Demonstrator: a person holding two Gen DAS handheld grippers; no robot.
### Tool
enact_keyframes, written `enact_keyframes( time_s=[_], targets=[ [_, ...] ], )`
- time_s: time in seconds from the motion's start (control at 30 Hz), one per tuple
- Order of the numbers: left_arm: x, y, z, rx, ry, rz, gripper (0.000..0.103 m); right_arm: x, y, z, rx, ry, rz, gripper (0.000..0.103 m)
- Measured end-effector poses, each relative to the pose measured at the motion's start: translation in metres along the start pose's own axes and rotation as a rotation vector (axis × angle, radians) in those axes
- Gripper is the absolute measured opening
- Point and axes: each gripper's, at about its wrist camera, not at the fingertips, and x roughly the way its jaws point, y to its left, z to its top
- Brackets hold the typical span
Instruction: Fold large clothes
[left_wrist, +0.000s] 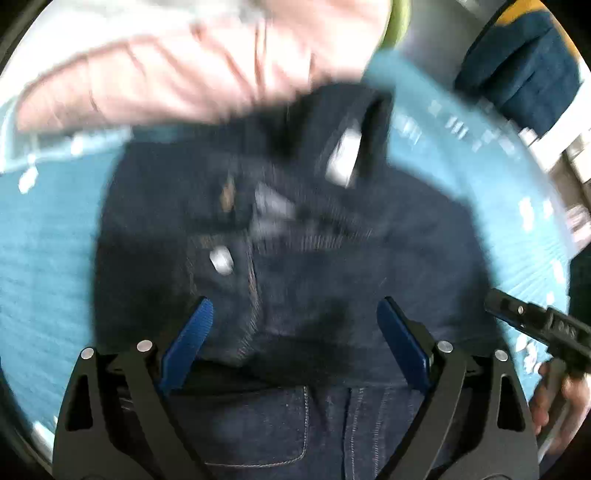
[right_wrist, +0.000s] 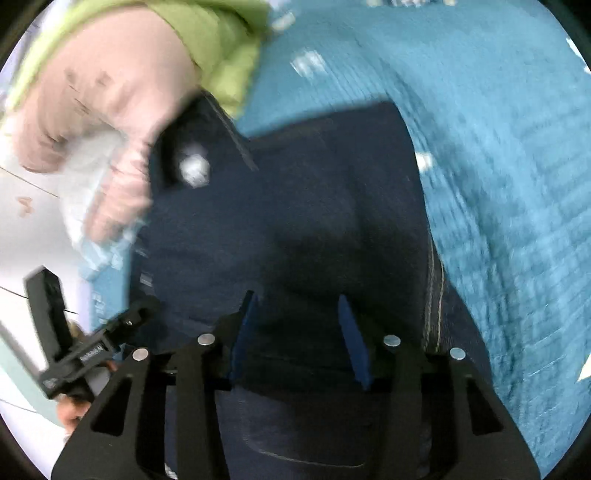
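Both tongs, left (left_wrist: 295, 325) and right (right_wrist: 297, 321), hang released right over the jeans (left_wrist: 295, 236) on the blue blanket (right_wrist: 498, 184).

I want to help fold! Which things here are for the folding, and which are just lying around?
For the folding:
- dark blue jeans
- left gripper, jaws open
- right gripper, jaws open

Just lying about:
- pink garment
- green garment
- blue bedspread underneath

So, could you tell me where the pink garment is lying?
The pink garment lies on the blue bedspread beyond the dark jeans, upper left in both wrist views.
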Motion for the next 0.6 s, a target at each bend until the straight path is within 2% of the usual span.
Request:
enact_keyframes(
  time_s=[0.07, 0.1, 0.2, 0.27, 0.37, 0.43, 0.53, 0.6],
  targets=[
    [-0.019, 0.015, 0.011, -0.008, -0.068, 0.002, 0.091, -0.010, -0.003, 0.020, -0.017, -0.042, -0.045, 0.060],
    [-0.024, 0.028, 0.020, -0.035, -0.086, 0.032, 0.091, -0.010, -0.007, 0.028, -0.020, -0.052, -0.062, 0.060],
    [-0.011, 0.069, 0.045, -0.114, -0.048, 0.142, 0.091, 0.004, -0.030, 0.059, -0.014, -0.032, -0.116, 0.060],
    [0.009, 0.095, 0.058, -0.159, 0.025, 0.210, 0.091, 0.016, -0.040, 0.074, 0.004, -0.015, -0.127, 0.060],
    [0.035, 0.125, 0.066, -0.225, 0.118, 0.192, 0.091, 0.031, -0.047, 0.090, 0.025, 0.009, -0.111, 0.060],
    [0.049, 0.134, 0.069, -0.266, 0.153, 0.169, 0.091, 0.041, -0.054, 0.097, 0.059, 0.023, -0.110, 0.060],
    [0.067, 0.137, 0.073, -0.290, 0.171, 0.159, 0.091, 0.061, -0.060, 0.104, 0.074, 0.070, -0.102, 0.060],
    [0.075, 0.134, 0.077, -0.281, 0.169, 0.167, 0.091, 0.065, -0.062, 0.107, 0.085, 0.072, -0.081, 0.062]
  ],
)
